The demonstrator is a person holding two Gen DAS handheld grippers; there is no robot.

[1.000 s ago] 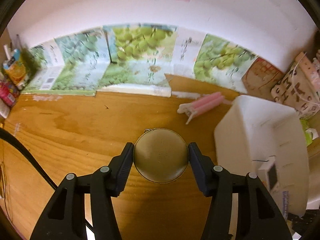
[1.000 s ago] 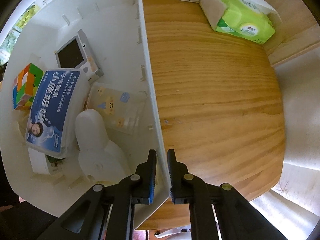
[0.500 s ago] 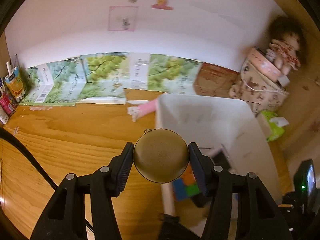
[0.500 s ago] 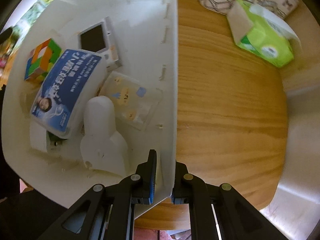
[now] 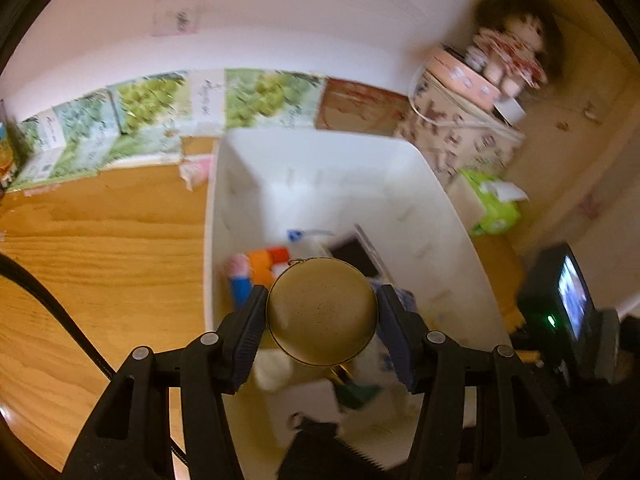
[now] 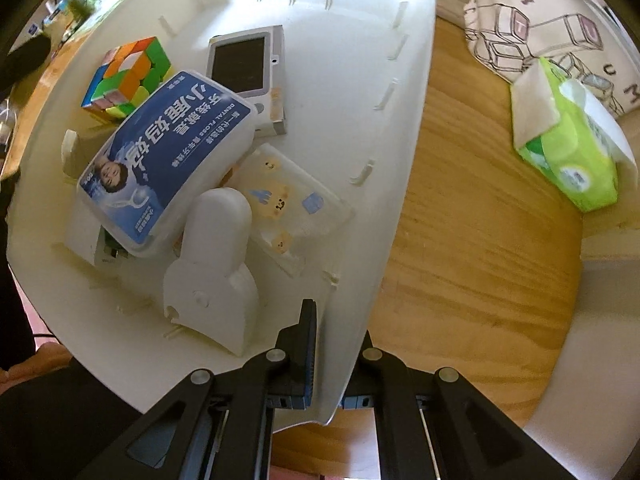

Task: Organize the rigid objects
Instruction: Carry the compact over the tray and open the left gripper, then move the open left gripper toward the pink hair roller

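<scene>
One white bin (image 5: 448,208), wall pinched by right gripper (image 6: 332,360), jaws nearly shut on it. Inside: six items counted, including one puzzle cube (image 6: 128,76). One round gold case (image 5: 322,312) clamped in left gripper (image 5: 322,336), directly above bin interior; drop is straight down.

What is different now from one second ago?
The left gripper carried the gold disc from above the table to above the white bin. The right gripper tightened its jaws on the bin's wall. The disc stays gripped; the bin's contents look unchanged.
</scene>
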